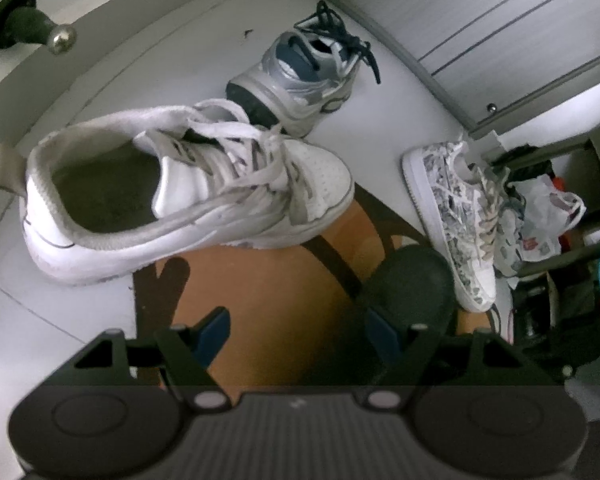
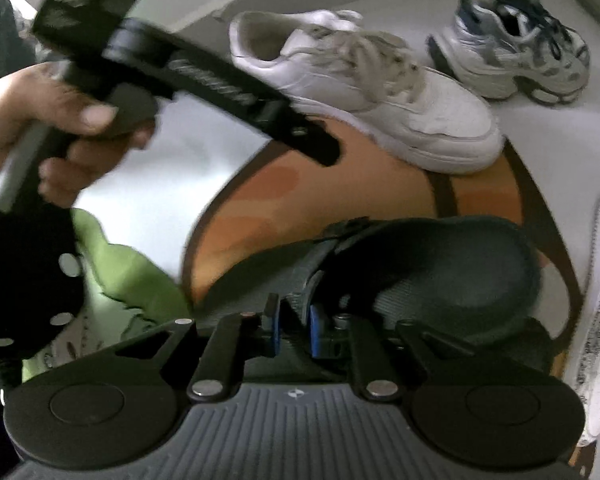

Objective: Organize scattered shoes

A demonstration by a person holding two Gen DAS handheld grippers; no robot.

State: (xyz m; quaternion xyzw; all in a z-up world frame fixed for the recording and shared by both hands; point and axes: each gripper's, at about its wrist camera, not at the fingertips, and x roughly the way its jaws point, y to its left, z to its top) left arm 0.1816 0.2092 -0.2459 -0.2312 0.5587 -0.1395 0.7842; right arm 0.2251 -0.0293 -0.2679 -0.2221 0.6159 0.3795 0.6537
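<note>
Two grippers: our right gripper pinches the strap of a dark sandal on the orange mat, to carry it; our left gripper hangs wide open, empty. White sneaker lies at ten o'clock.

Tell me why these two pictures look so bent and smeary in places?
Both wrist views are fisheye, so floor lines and walls curve toward the dark corners. The left wrist view is fairly sharp on the white sneaker. The right wrist view smears the hand holding the left gripper, and its right edge blurs.
</note>
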